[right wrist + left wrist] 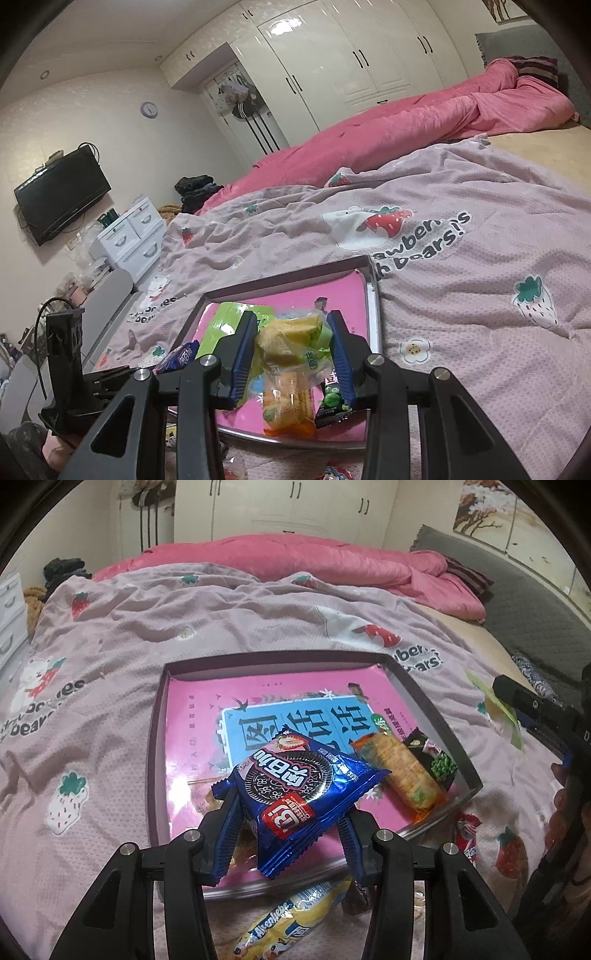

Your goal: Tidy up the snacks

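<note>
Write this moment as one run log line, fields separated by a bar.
left gripper: shut on blue cookie pack above tray | right gripper: shut on yellow-green snack bag | in tray: orange cracker pack, green pea pack

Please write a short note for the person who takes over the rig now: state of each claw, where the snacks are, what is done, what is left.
Left claw: shut on a blue cookie packet, held over the tray.
Right claw: shut on a yellow-green snack bag, also above the tray.
Done: an orange cracker pack and a green pea packet lie in the tray's near right corner.
Left: set down both held snacks in the tray, then collect those on the blanket in front of it, such as the yellow Alpenliebe pack and a red packet.
</note>
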A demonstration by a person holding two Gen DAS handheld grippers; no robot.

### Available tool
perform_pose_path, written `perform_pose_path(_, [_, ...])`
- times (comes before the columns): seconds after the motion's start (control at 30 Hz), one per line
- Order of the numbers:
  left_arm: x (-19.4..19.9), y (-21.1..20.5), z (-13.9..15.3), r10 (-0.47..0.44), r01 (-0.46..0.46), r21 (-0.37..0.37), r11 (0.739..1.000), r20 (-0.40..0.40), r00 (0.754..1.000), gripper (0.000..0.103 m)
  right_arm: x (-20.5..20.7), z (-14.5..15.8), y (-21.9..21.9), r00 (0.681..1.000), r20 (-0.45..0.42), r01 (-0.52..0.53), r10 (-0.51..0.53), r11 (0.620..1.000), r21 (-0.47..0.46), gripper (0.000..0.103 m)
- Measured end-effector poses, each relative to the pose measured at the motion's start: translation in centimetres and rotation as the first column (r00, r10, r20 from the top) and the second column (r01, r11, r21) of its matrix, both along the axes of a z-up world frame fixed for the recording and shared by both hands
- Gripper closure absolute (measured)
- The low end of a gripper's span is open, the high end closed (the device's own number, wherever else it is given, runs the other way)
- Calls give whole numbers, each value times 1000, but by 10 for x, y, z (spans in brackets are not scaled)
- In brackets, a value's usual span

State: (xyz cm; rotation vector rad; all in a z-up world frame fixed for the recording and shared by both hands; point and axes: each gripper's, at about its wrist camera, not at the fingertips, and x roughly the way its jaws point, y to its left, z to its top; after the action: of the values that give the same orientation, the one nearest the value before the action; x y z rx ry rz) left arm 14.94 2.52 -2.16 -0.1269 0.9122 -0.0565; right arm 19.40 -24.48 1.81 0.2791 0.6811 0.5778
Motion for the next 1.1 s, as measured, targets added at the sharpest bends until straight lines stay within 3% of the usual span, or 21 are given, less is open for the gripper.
perform_pose_path(0.37, [1, -11, -9, -29, 29, 48, 998, -3, 1000, 53, 3, -7, 9, 1000, -8, -9, 9, 999, -38, 64])
perform_pose_path(1.1, [11, -30, -21, -83, 84, 58, 995, -21, 996, 52, 13, -29, 24, 997, -70, -24, 18, 996, -83, 63])
